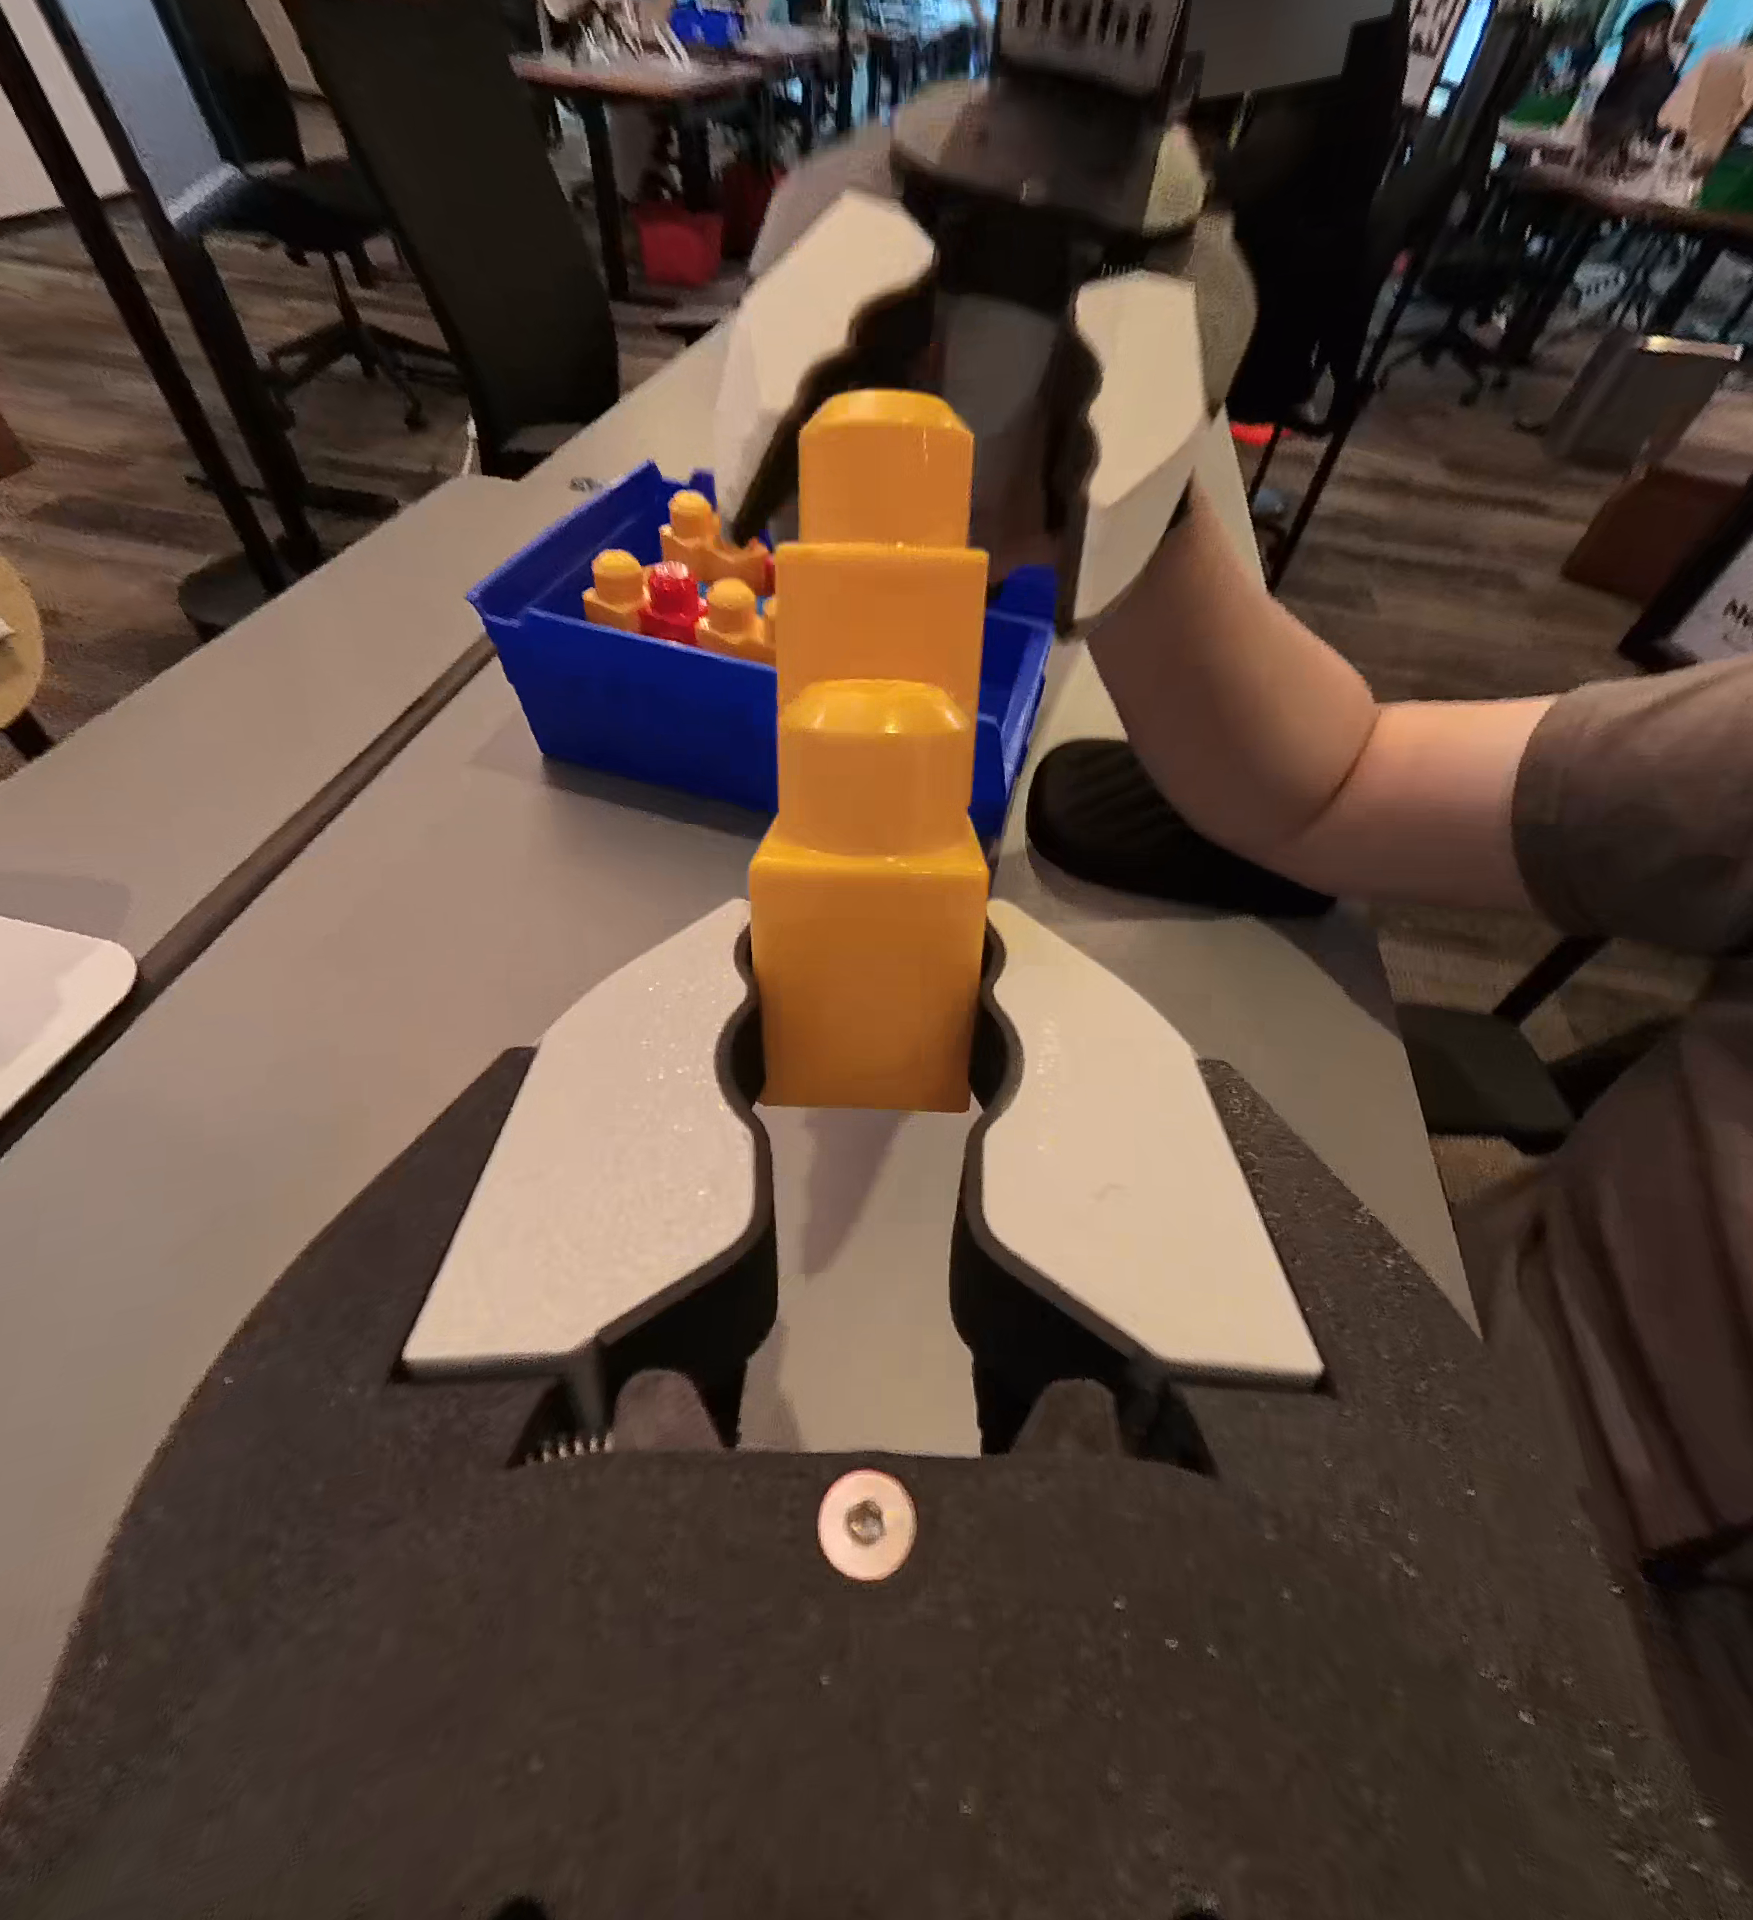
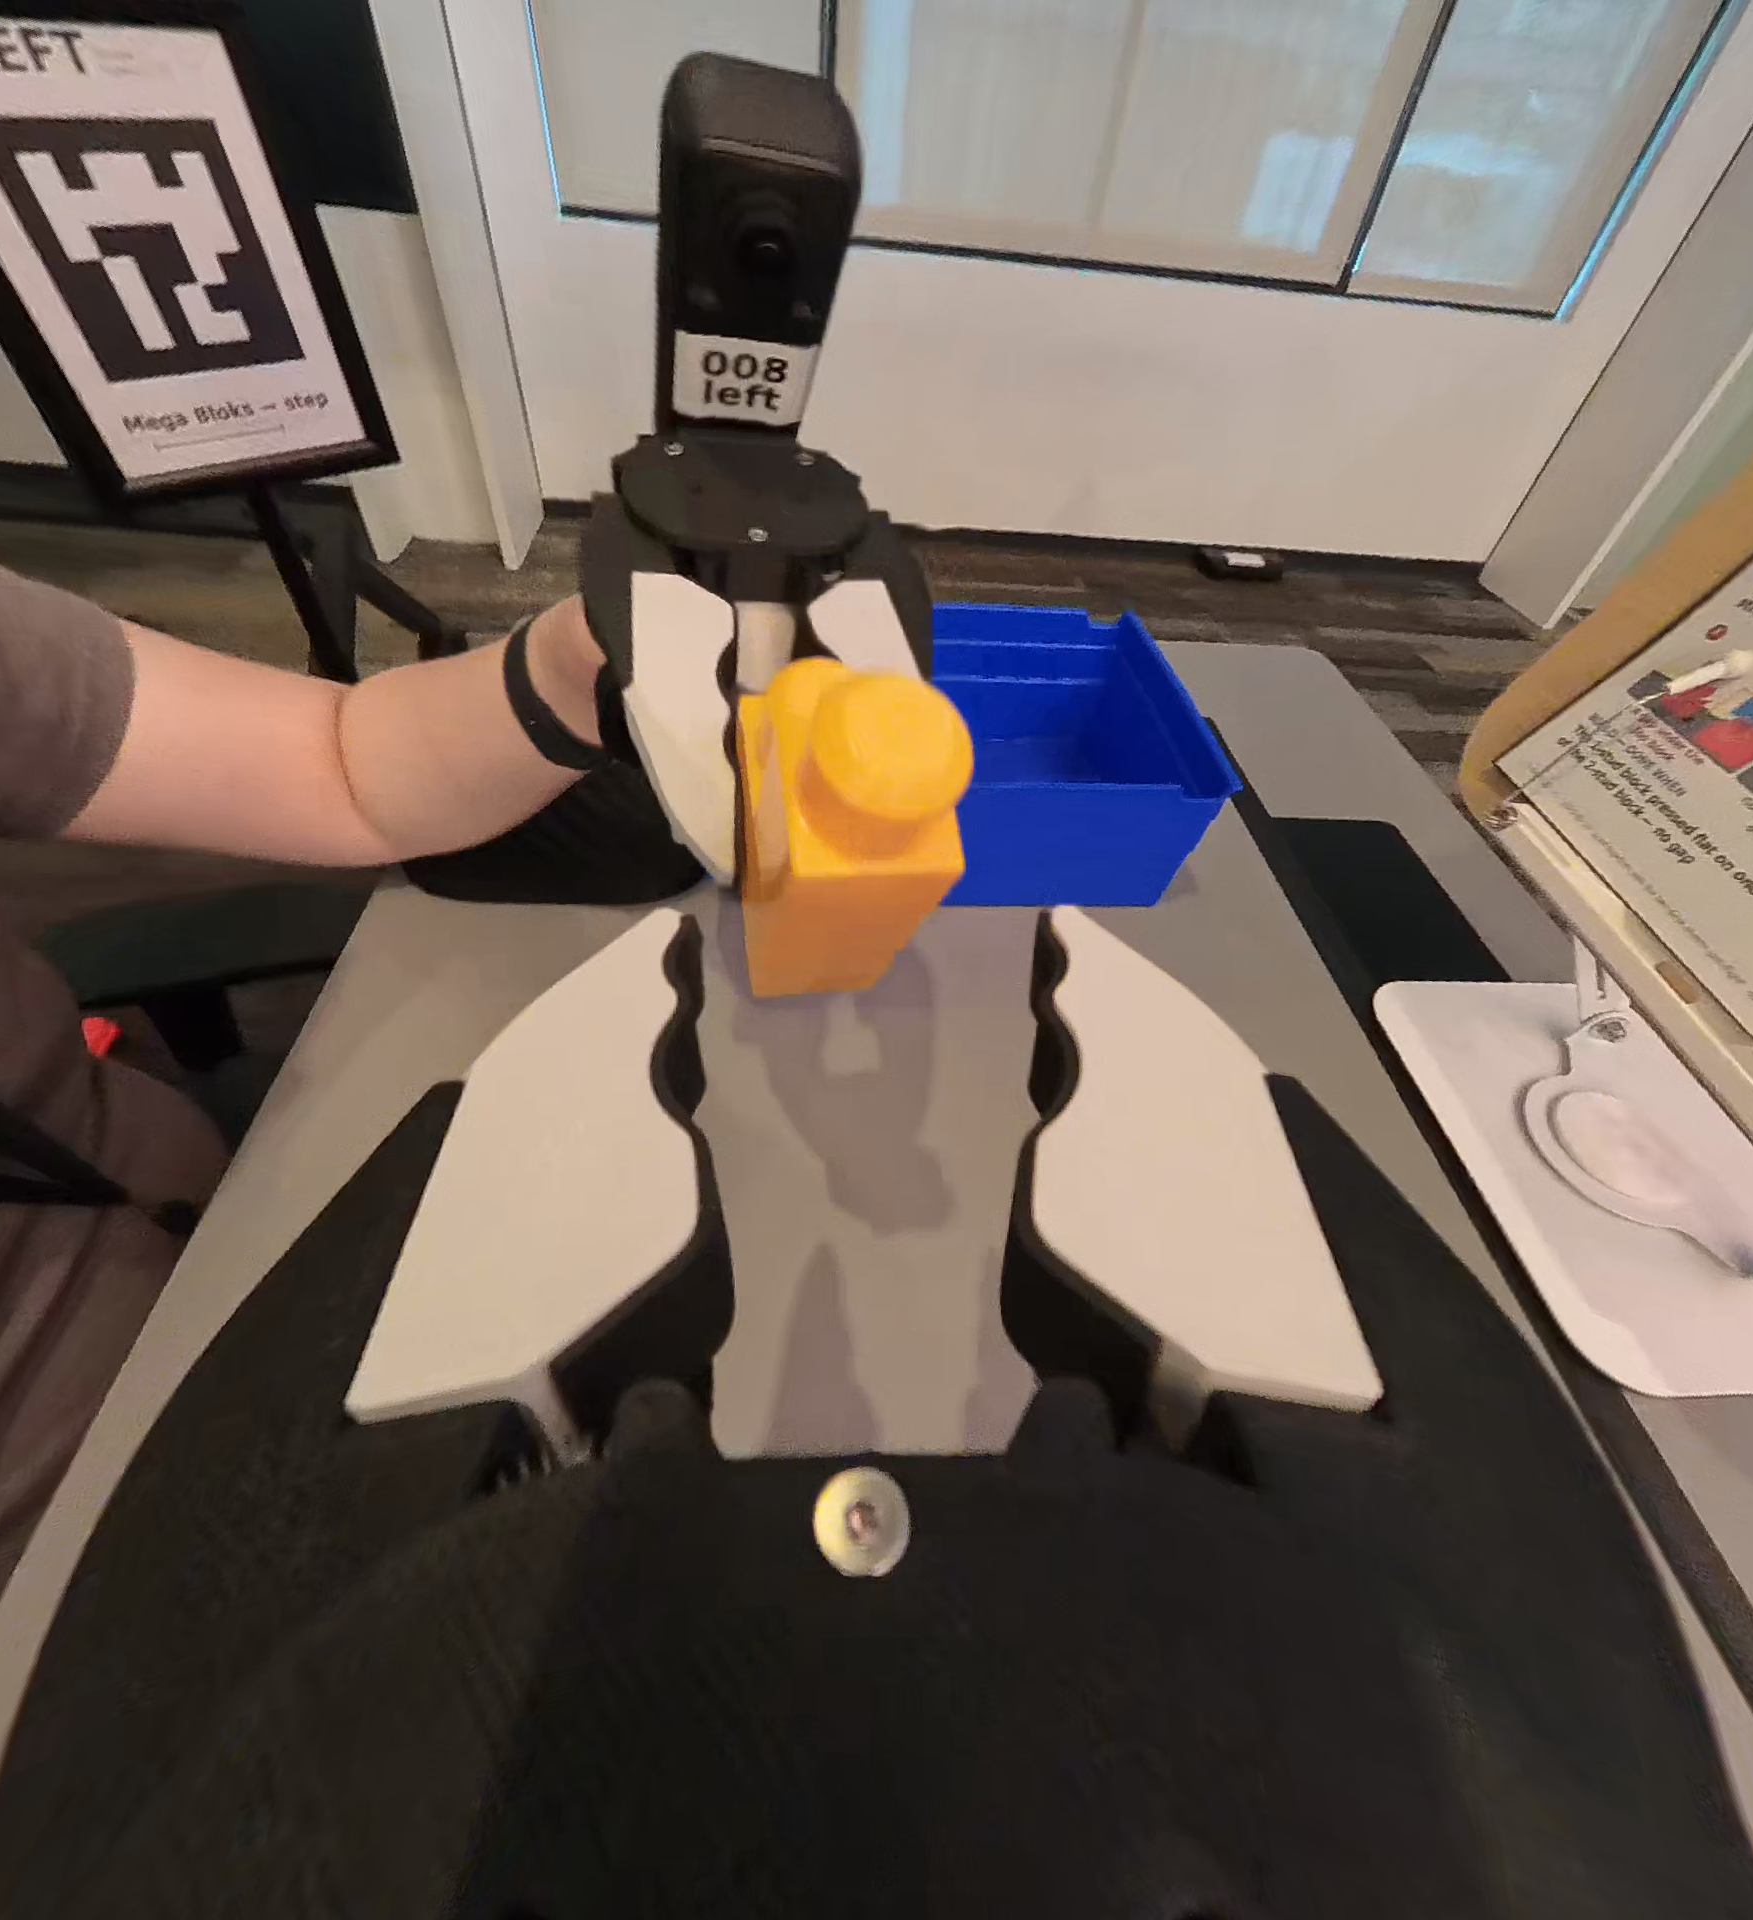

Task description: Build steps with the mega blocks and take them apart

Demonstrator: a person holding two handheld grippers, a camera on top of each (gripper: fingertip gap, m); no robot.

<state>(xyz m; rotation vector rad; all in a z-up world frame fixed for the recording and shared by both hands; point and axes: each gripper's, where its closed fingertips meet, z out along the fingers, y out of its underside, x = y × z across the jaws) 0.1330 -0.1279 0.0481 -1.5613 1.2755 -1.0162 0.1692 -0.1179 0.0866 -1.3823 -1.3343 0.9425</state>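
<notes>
Left tool (image 1: pixel 867 997) clamps a glossy orange stepped block stack (image 1: pixel 877 748).

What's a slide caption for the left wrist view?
Left tool shut on stepped yellow block assembly; open right tool hovers opposite, above blue bin of blocks.

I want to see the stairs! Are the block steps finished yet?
One step looks done: the orange blocks are joined, with one stud low and one high. The left tongs grip the bottom of them. The right tongs are open and empty, close to the blocks. More blocks wait in the blue bin, so more steps could follow, and taking them apart is still left.
</notes>
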